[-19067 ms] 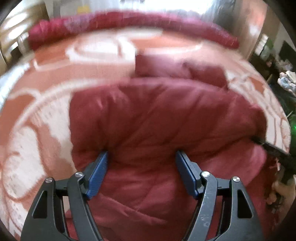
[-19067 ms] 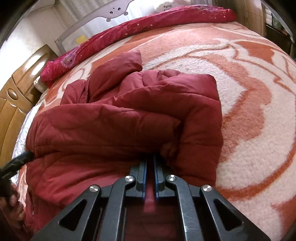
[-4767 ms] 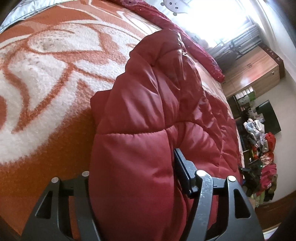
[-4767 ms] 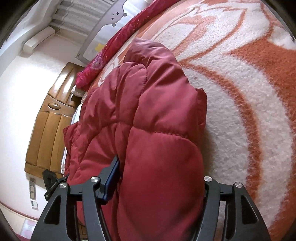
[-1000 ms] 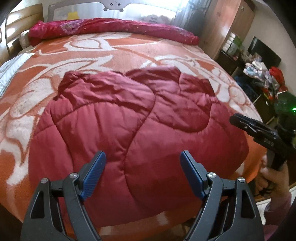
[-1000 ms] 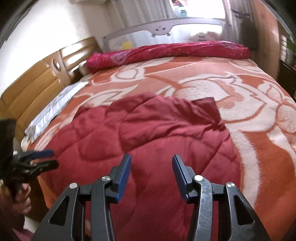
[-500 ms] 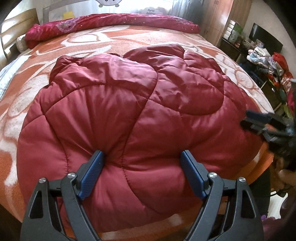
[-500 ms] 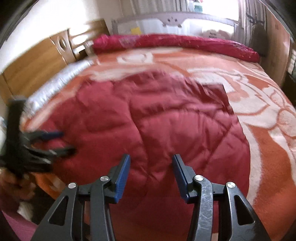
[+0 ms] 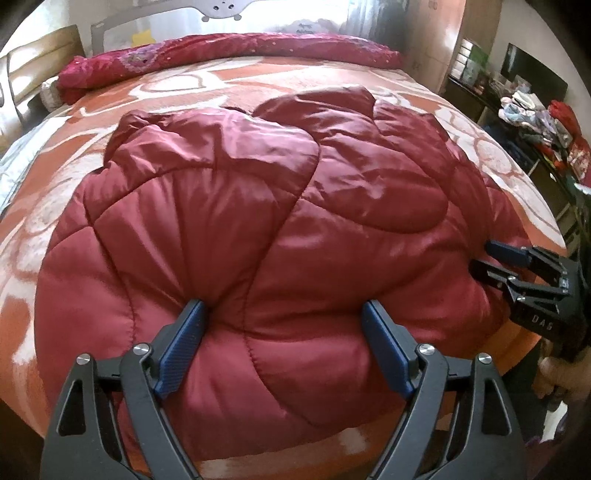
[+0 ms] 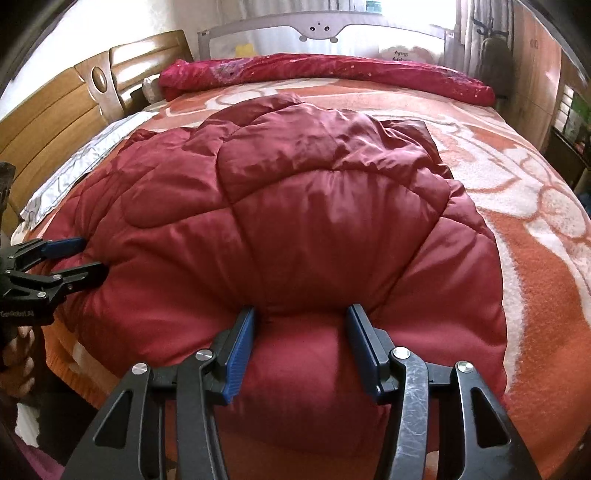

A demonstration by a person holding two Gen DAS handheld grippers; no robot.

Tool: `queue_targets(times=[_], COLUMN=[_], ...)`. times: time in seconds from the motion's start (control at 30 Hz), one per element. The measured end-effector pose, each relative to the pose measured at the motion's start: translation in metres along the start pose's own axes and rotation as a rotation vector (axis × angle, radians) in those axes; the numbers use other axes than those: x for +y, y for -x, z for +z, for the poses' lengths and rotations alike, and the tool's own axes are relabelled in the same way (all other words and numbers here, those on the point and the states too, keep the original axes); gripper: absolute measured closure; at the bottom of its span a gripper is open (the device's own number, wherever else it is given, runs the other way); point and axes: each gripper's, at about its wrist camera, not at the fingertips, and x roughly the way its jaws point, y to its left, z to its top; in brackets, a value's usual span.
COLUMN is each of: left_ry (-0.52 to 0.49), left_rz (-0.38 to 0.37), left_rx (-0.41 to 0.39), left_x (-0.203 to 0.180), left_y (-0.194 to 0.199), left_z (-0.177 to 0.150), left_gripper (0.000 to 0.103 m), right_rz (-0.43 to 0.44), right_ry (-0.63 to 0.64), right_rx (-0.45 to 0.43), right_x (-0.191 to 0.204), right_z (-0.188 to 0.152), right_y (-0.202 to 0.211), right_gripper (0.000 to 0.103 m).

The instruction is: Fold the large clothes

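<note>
A dark red quilted puffer coat lies folded on the orange-and-white bed blanket, reaching the near edge. It also fills the right wrist view. My left gripper is open, its blue pads pressed against the coat's near edge with padding bulging between them. My right gripper is open the same way on the coat's near edge further right. Each gripper shows in the other's view: the right one at the coat's right edge, the left one at its left edge.
A rolled red quilt lies across the far side of the bed below a grey bed rail. A wooden headboard stands at the left. A cluttered dark shelf stands to the right of the bed.
Both grippers have come forward from above the bed's edge until their open fingers touch the coat's near edge. The coat itself has not shifted.
</note>
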Motion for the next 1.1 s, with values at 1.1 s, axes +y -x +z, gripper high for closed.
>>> queue_targets(times=[1.1], left_ry=[-0.019], left_rz=[0.141], left_rx=[0.023], left_x=[-0.016], left_y=[0.003], left_z=[0.002], left_gripper=[0.016], right_rz=[0.086], right_ry=[0.032], right_rx=[-0.113], right_x=[0.031], right_z=[0.036], right_y=[0.041], right_gripper=[0.048])
